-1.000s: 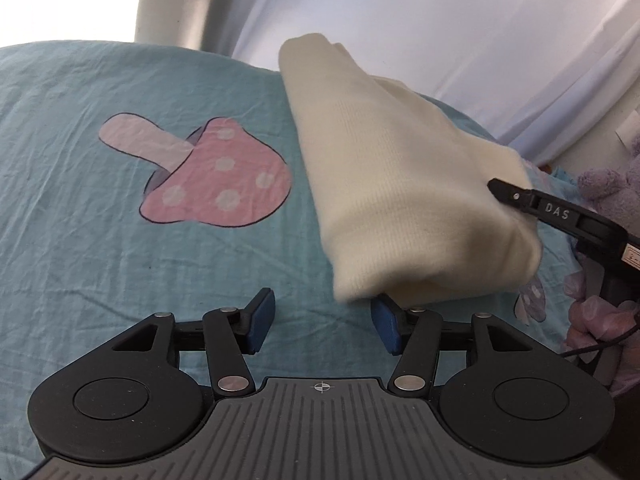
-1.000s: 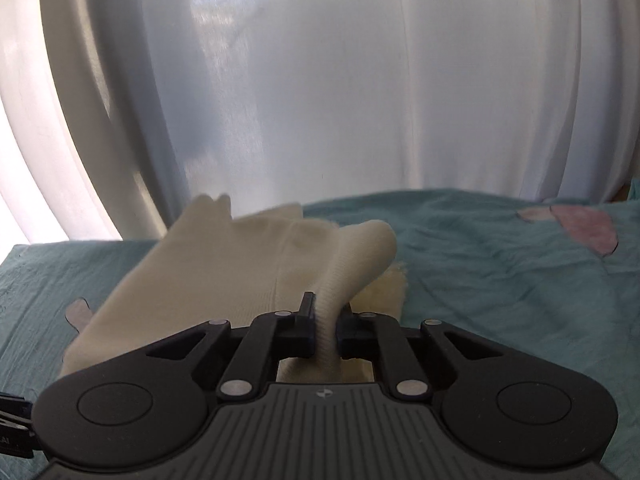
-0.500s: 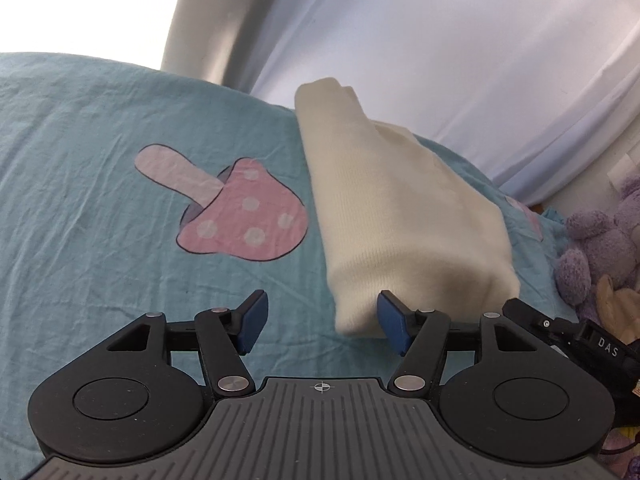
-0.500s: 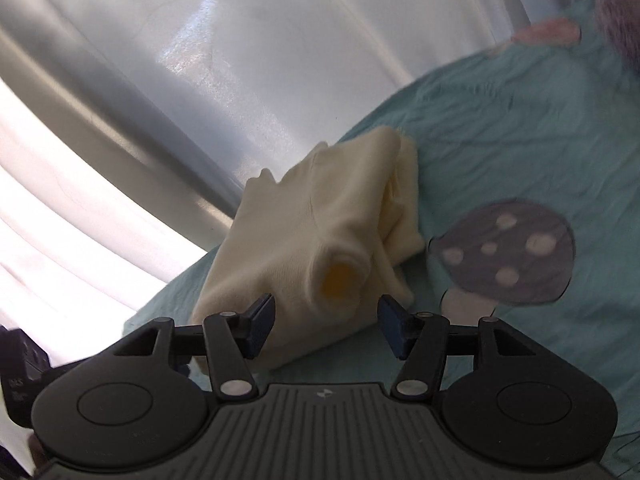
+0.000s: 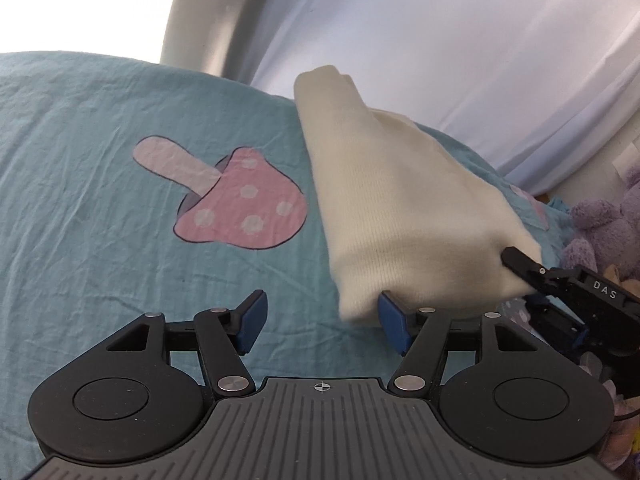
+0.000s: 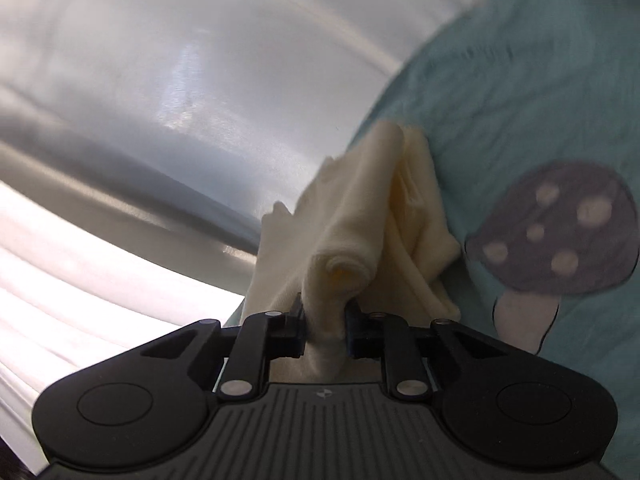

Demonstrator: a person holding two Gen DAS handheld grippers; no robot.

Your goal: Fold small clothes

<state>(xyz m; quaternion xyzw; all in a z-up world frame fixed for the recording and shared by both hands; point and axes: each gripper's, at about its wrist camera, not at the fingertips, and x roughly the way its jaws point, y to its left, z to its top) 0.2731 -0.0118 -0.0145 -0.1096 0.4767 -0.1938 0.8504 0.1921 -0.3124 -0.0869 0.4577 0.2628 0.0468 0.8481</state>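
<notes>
A blue-green bed sheet (image 5: 100,160) covered the bed, and it was a bit wrinkled. A pink mushroom (image 5: 240,204) with white dots was printed on it. Behind the bed hung a pale curtain (image 5: 440,40) with light coming through. At the far right edge sat a fuzzy purple soft toy (image 5: 608,220).

A cream knit top (image 5: 400,208) lay on the sheet, just to the right of the pink mushroom. It was folded into a long, thick shape that ran from the back of the bed toward the cameras.

The left gripper (image 5: 320,320) was low over the sheet at the near end of the top. Its two blue fingers (image 5: 252,320) were wide apart and held nothing. The right-hand blue finger touched the near edge of the cream top, which hung a little over it. The left-hand blue finger was over bare sheet.

The right gripper (image 6: 324,328) was pinched tight on a bunch of the cream top. In the right wrist view the cloth rose up from between the fingers in a rolled lump, and the rest of the top spread out behind it on the sheet. A grey-purple mushroom (image 6: 560,240) with pale dots was printed just to the right of the top. This view was tilted and a bit blurry.

In the left wrist view the black tip of the right gripper met the near right corner of the top.
</notes>
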